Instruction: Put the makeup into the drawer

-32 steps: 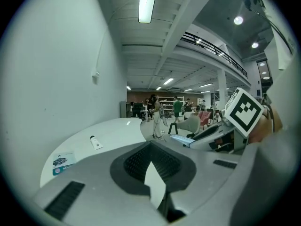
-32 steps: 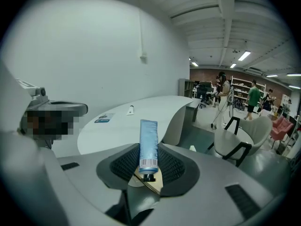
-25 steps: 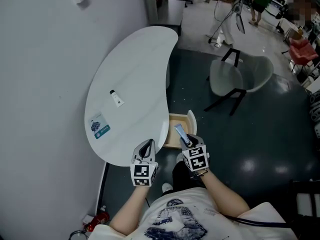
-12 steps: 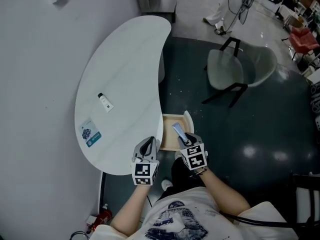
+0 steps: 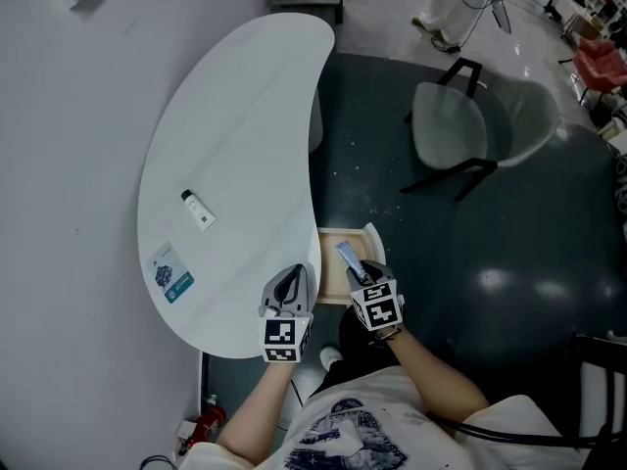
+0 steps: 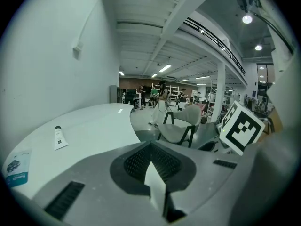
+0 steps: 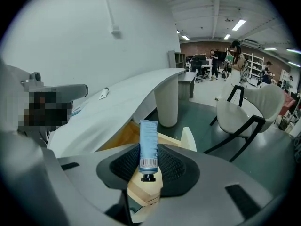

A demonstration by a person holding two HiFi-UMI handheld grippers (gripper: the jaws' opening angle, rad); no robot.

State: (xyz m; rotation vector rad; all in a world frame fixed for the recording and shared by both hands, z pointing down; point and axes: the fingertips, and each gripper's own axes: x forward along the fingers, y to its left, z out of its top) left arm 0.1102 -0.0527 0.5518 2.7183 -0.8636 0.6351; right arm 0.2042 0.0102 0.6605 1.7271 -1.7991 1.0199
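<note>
Currently the R gripper (image 7: 148,175) is clamped on a blue tube (image 7: 148,142) of makeup, jaws part-way closed on its cap end. The black cap points back at the cam and the flat end sticks out fwd. The tube hangs over the open wooden drawer (image 5: 340,235), which juts out from under the edge of the white table (image 5: 245,106).

In the head view, tube + gripper cover much of the drawer's inside, so can't tell what's in it. The drawer's back part is tucked under the tabletop.

The L gripper (image 6: 155,185) has its jaws pressed together w/ nothing between them. It sits at the table's near edge, just beside the drawer; can't tell if it touches the top.

On the tabletop, well apart from both grippers, lie a small white tube (image 5: 198,210) w/ dark cap and a flat packet (image 5: 170,272) nearer the wall. Print on both is too small to read.

A grey chair (image 5: 470,130) stands on the dark floor beyond the drawer. A small red obj (image 5: 201,422) lies on the floor by the wall, bottom-left; can't tell what it is. The person's arms + printed shirt are cut off at the bottom edge.
</note>
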